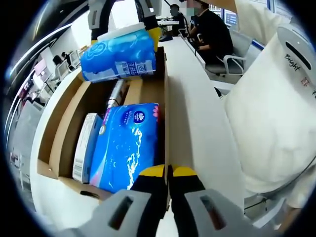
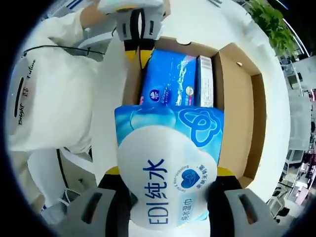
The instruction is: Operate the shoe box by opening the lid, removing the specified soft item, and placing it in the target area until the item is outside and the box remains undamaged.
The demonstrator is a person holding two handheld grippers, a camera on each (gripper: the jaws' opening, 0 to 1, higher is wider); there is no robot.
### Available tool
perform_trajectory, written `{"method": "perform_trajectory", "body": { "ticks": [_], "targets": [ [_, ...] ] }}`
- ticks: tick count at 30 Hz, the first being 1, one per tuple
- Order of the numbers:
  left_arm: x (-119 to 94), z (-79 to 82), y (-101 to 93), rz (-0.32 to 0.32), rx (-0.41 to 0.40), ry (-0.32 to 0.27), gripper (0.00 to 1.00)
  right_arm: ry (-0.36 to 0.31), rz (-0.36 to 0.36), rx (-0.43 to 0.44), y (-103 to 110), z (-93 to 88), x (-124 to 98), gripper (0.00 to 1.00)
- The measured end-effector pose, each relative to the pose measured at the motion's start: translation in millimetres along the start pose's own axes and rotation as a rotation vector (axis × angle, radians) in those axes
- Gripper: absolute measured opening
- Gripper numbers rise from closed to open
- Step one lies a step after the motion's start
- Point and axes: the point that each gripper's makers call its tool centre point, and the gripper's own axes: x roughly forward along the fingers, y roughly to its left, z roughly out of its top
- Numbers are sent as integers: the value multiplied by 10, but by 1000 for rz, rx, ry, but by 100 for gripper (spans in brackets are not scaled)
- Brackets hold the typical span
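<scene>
An open cardboard shoe box [image 1: 59, 133] lies on a white table. Above its far end my right gripper [image 1: 122, 22] holds a soft blue-and-white wipes pack [image 1: 121, 57] clear of the box. In the right gripper view the same pack [image 2: 168, 148] sits clamped between my right gripper [image 2: 168, 173] jaws. My left gripper [image 1: 168, 170] is shut on the thin near side wall of the box [image 2: 232, 98], seen from the far end as the left gripper [image 2: 139, 54]. Inside lie a blue tissue pack [image 1: 128, 143], a white carton [image 1: 86, 145] and a silvery tube [image 1: 116, 94].
The white table top [image 1: 197, 113] runs beside the box. A person in white clothing [image 1: 276, 108] stands close at the table's side. Other people sit on office chairs [image 1: 207, 29] beyond the far end. A green plant [image 2: 271, 19] stands past the box.
</scene>
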Motion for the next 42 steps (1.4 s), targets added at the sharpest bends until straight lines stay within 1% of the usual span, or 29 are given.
{"method": "perform_trajectory", "body": {
  "ticks": [2,6,7,8,10,12,14,18,19,20,21,22,23,24,26,27,28,29,30,34,37,40,42],
  "targets": [
    [0,0,0,0,0,0,1,6,2,-13,17,-20,-23,61],
    [-1,-1,1,1,1,-1,1,4,-4,-9,11,-58,-95,61],
    [-1,-1,1,0,1,-1,1,5,-19,-33,4,-61,-102,61],
    [-1,-2,3,-2,-1,1,1,-2,-36,-36,-9,-43,-86,61],
    [0,-3,3,-6,-6,3,1,22,-10,-50,48,-46,-53,61],
    [0,-4,0,-6,-4,1,1,23,8,-43,76,-45,-65,61],
    [0,-4,0,-3,-1,0,1,7,1,-45,59,-44,-122,61],
    [0,-4,-2,-4,-1,0,1,17,-3,-28,43,-118,-214,61],
    [0,-5,-2,-4,-1,0,1,23,-12,-55,41,-150,-230,61],
    [0,-5,-3,-4,-1,-1,1,26,-37,-94,2,-162,-235,61],
    [-1,-4,-3,-3,0,-1,1,33,-58,-104,-21,-183,-240,61],
    [-1,-4,-3,-3,1,-2,1,34,-59,-84,-26,-206,-247,61],
    [-1,-5,-4,-3,1,-2,1,31,-51,-42,-32,-220,-258,61],
    [-2,-5,-4,-3,0,-1,1,24,-50,-33,-42,-227,-271,61],
    [-3,-6,-5,-4,-1,-1,1,15,-54,-56,-49,-238,-302,61],
    [-3,-6,-5,-4,-1,-2,1,18,-53,-45,-46,-243,-305,61],
    [-4,-7,-6,-4,-1,-2,1,32,-33,-32,-2,-273,-301,61],
    [-4,-8,-6,-4,-1,-2,1,64,-30,-41,22,-312,-307,61],
    [-5,-8,-6,-4,-1,-2,1,76,-40,-56,20,-328,-306,61],
    [-6,-8,-8,-3,-1,-2,1,60,-46,-43,-11,-394,-309,61],
    [-7,-8,-9,1,2,-6,1,61,-50,-39,-22,-464,-303,61],
    [-7,-8,-12,-3,0,-3,1,88,-55,-54,-19,-545,-318,61],
    [-7,-8,-13,-5,-3,-2,1,84,-60,-35,-42,-587,-336,61]
  ]
}}
